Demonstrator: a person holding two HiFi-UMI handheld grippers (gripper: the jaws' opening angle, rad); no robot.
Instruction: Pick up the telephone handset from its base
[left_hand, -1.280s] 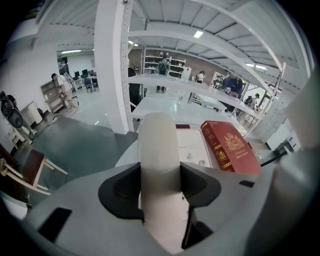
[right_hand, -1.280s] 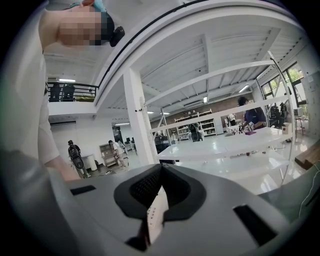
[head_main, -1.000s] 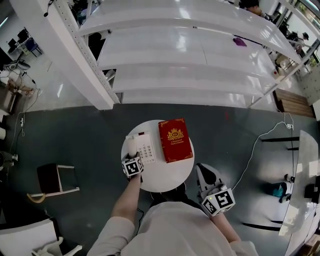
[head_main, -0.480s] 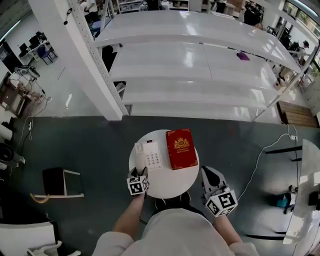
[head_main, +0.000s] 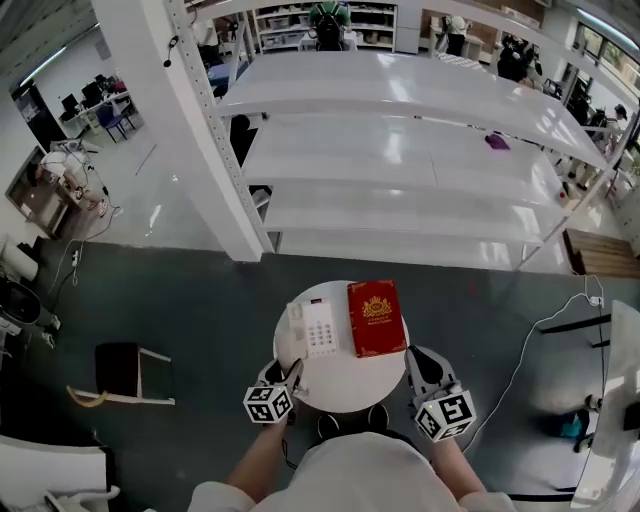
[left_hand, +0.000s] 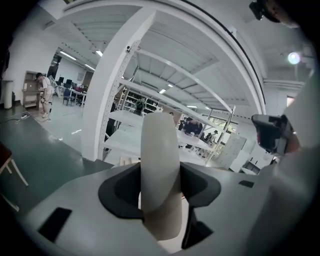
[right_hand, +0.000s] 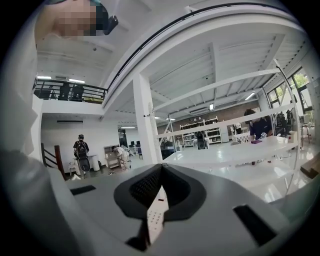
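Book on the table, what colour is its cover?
The book is red with a gold emblem; head view.

No readable text; gold print on red book (head_main: 377, 318) illegible.

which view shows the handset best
The left gripper view: the handset fills the centre, clamped between the jaws of the left gripper. The head view shows only a small pale sliver at that gripper, apart from the telephone base. The right gripper view does not show it.
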